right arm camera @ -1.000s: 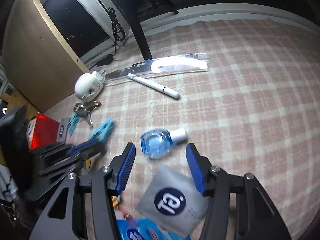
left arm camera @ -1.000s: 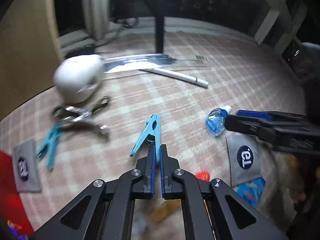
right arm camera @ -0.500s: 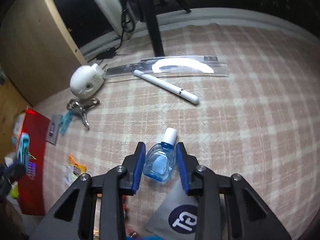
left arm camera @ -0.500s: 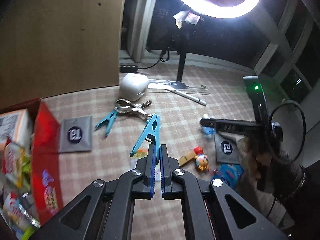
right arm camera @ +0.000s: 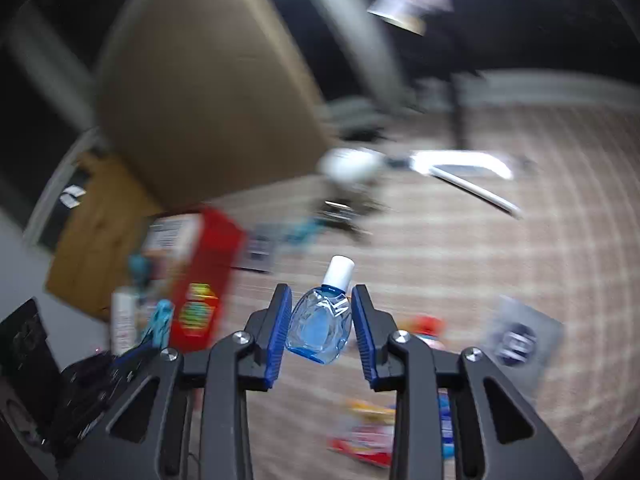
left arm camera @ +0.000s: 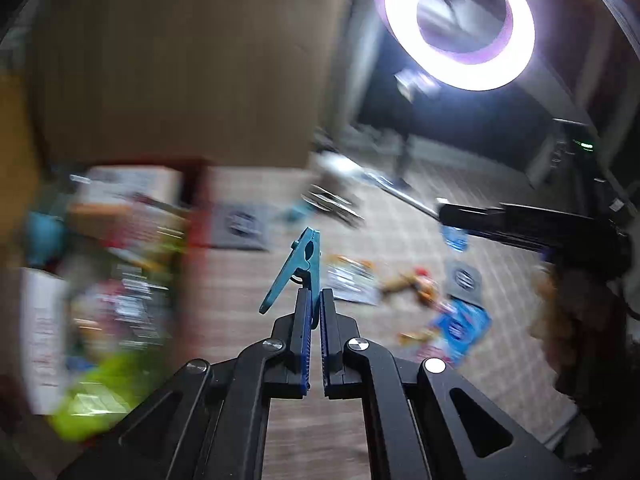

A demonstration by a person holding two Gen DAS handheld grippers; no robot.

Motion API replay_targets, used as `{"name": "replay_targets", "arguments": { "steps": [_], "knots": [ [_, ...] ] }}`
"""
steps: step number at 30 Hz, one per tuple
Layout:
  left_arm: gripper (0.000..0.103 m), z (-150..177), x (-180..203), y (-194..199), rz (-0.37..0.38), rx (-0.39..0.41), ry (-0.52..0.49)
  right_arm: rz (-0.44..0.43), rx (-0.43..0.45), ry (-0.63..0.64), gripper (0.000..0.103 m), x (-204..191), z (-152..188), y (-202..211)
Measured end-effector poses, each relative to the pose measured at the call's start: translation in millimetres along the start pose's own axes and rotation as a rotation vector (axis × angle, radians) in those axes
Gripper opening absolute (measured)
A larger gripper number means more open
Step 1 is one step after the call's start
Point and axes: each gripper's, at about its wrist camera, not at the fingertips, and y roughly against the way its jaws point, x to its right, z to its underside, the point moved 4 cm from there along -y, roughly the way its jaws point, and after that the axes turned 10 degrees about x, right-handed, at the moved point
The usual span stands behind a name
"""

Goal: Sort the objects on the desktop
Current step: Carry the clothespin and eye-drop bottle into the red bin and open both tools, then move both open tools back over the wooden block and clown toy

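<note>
— What's each hand got?
— The left hand-held gripper (left arm camera: 314, 300) pinches a blue clothespin (left arm camera: 295, 269), lifted off the checked table (left arm camera: 420, 232).
— And the other?
— The right hand-held gripper (right arm camera: 320, 300) clamps a small blue bottle (right arm camera: 322, 326), white cap forward, above the table. Farther off, a red box (right arm camera: 200, 280).

Home recording corner: ring light (left arm camera: 460, 28), checked tablecloth (right arm camera: 520, 264).

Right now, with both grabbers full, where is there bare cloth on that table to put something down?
Barest is the checked tablecloth right of the white pen and above the grey sachet. A smaller strip lies between the red box and the held bottle. Around the box and the wrappers it is crowded.
</note>
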Motion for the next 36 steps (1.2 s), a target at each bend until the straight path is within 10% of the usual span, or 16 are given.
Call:
{"name": "replay_targets", "arguments": {
  "steps": [7,14,16,36],
  "knots": [
    [0.003,-30.6,-81.5,52.8,-0.212,0.144,0.021,-0.191,0.040,0.150,0.030,-133.4,-11.3,-27.6],
    [0.017,-36.4,-119.1,57.4,-0.238,0.165,0.070,-0.237,-0.090,0.251,0.038,-200.2,8.1,-79.2],
    [0.035,-30.9,-129.8,51.2,-0.275,0.120,0.075,-0.214,-0.085,0.265,0.038,-203.3,9.4,-80.4],
    [0.031,-31.6,-63.6,33.8,-0.150,0.085,-0.017,0.020,0.033,0.219,0.038,-80.8,-16.6,-4.7]
  ]
}}
